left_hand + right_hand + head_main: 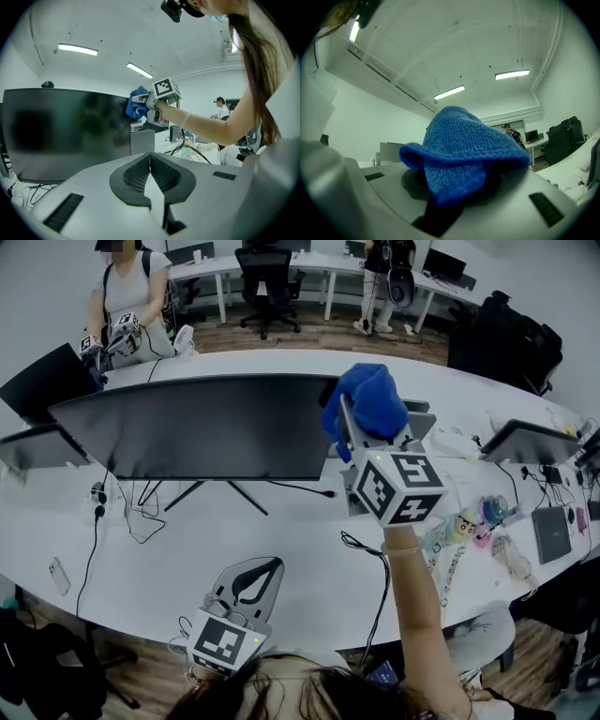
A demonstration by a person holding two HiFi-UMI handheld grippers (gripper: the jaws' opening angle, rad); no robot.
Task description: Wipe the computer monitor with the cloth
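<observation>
- The right tongs (362, 427) (452, 190) are clamped shut on a blue cloth (371, 397) (461, 147). The cloth bunches up over the jaw tips and hides them.
- In the right gripper view, the cloth fills the middle of the picture, with ceiling lights and a white wall behind it.
- The left tongs (255, 576) (150, 169) are closed. Their dark ribbed pads meet along a thin line and nothing is caught between them.
- The left tongs sit low over the near edge of the white counter (309, 563), in front of the monitor's stand (216, 491) and well apart from the cloth.
- The right tongs are raised on an outstretched arm and hold the cloth at the upper right corner of the wide dark monitor (202, 423) (65, 131).
- The left gripper view shows the cloth (137, 106) right at that edge. Whether it presses on the screen cannot be told.
- The monitor stands upright on the counter with its screen dark.
- Black cables (127, 512) trail from under the monitor, and a phone (58, 575) lies flat near the counter's left end.
- Small colourful trinkets (466, 526) lie to the right of the raised arm.
- Across the counter, another person (131, 292) stands holding a marked gripper.
</observation>
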